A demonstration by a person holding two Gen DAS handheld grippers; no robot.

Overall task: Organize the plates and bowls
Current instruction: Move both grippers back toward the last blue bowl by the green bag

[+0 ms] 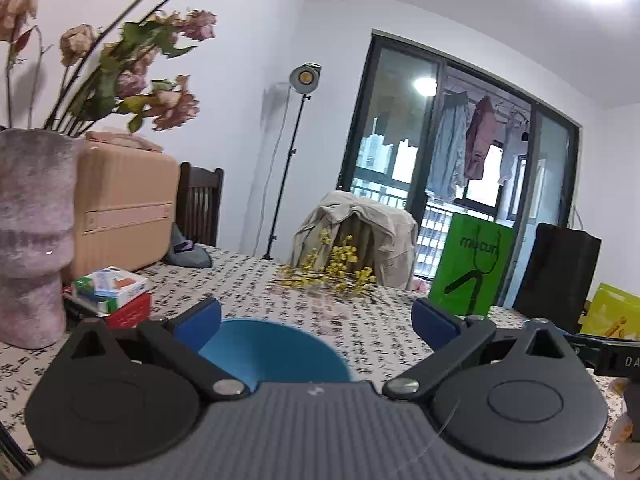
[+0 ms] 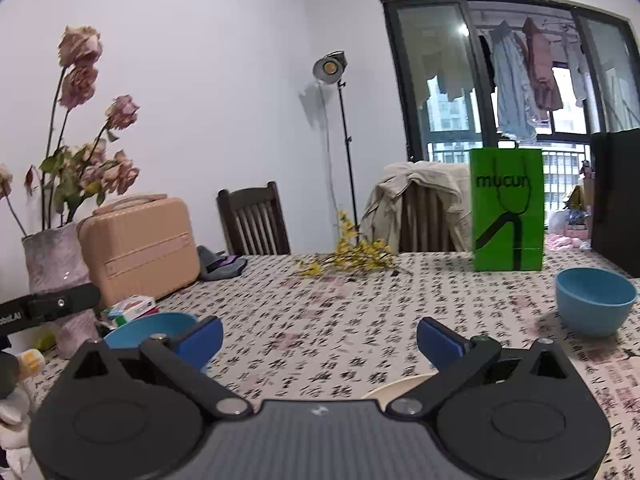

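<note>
In the left wrist view a blue bowl [image 1: 272, 354] sits on the patterned tablecloth [image 1: 360, 320], low between the fingers and close to the left pad. My left gripper [image 1: 316, 316] stands wide open, and its pads do not press the bowl. The right wrist view shows that same bowl [image 2: 154, 330] behind the left finger. A second blue bowl [image 2: 596, 306] stands apart at the right. A cream plate rim [image 2: 400, 388] peeks out under my right gripper [image 2: 320, 336], which is open with nothing between its fingers.
A mottled vase [image 1: 32, 240] of dried roses, a tan suitcase [image 1: 124, 216] and small boxes [image 1: 110, 288] crowd the table's left. Yellow flowers [image 2: 352, 258] lie at the far middle. A green paper bag [image 2: 508, 212] and a black bag [image 1: 556, 272] stand at the far right. Chairs line the far edge.
</note>
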